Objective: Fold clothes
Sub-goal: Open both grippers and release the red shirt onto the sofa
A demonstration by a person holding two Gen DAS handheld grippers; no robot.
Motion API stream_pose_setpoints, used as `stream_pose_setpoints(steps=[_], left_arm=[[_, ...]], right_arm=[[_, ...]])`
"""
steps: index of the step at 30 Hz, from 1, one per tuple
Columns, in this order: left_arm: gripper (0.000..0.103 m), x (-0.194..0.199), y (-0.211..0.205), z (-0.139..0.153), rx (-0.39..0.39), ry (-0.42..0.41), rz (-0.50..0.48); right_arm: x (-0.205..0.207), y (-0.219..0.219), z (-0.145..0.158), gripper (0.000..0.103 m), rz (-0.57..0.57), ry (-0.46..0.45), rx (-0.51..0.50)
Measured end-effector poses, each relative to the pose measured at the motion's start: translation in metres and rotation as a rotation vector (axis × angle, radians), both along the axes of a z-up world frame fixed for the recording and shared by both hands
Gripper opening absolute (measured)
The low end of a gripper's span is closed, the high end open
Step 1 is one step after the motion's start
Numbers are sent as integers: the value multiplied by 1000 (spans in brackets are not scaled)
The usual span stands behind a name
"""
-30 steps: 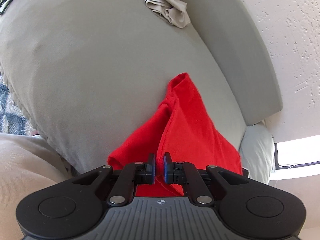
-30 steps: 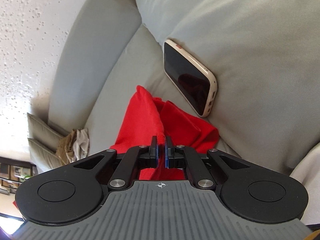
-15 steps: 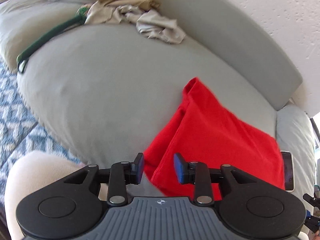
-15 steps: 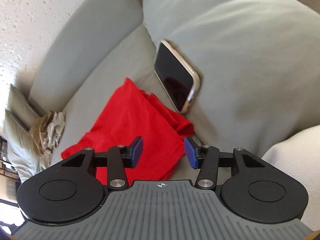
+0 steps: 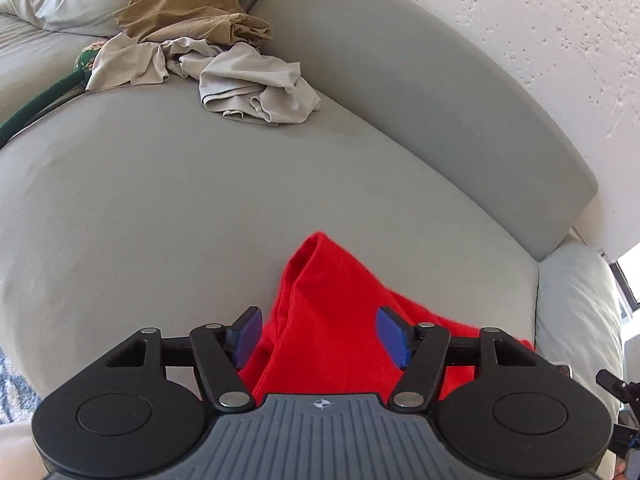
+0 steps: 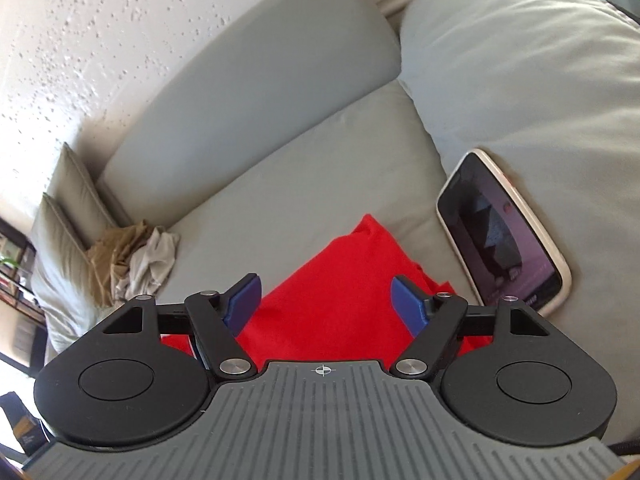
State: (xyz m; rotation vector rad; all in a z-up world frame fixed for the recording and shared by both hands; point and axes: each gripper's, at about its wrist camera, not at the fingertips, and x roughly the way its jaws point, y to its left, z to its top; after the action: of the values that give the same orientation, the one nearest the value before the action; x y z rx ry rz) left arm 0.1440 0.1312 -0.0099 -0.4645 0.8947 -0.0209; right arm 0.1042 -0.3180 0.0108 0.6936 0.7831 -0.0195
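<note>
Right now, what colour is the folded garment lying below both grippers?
Plain bright red garment, no pattern; it shows best in the right wrist view.

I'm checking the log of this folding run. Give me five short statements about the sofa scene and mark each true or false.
1. Both grippers clamp the red garment. False: the left gripper and the right gripper stand open after just opening, with the cloth lying loose on the seat beyond the pads.
2. A phone lies on the sofa beside the red garment. True.
3. The phone's screen faces down. False: the dark glass faces up.
4. A crumpled pile of beige clothes sits further along the sofa. True.
5. The red garment hangs over the backrest. False: it rests on the seat cushion.
</note>
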Motion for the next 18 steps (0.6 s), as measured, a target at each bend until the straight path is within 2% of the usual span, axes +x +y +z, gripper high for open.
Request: stream_pose_setpoints(steps=[2,3,5,7,9,13,18], left_arm=[[58,21,3,-5,-28,-6,-21],[53,31,3,-9,-43,0,-42],[45,48,3,-15,-72,13,-75],[40,61,2,-23,-97,25,-106],[40,66,3,-27,-100,28,-110],[40,68,8,-31,-124,25,-102],[40,78,4,-43,-108,51,-125]], right_arm=[[22,-13,-15,75,-29,-18,33],[33,-19,-24,71,-35,-16,55],[59,-27,-45,52,-19,19,114],[80,-31,-63,50,-8,62,153],[92,-31,-75,50,-7,86,148],[98,-31,-87,51,-22,100,170],[102,-31,-95,51,2,108,165]])
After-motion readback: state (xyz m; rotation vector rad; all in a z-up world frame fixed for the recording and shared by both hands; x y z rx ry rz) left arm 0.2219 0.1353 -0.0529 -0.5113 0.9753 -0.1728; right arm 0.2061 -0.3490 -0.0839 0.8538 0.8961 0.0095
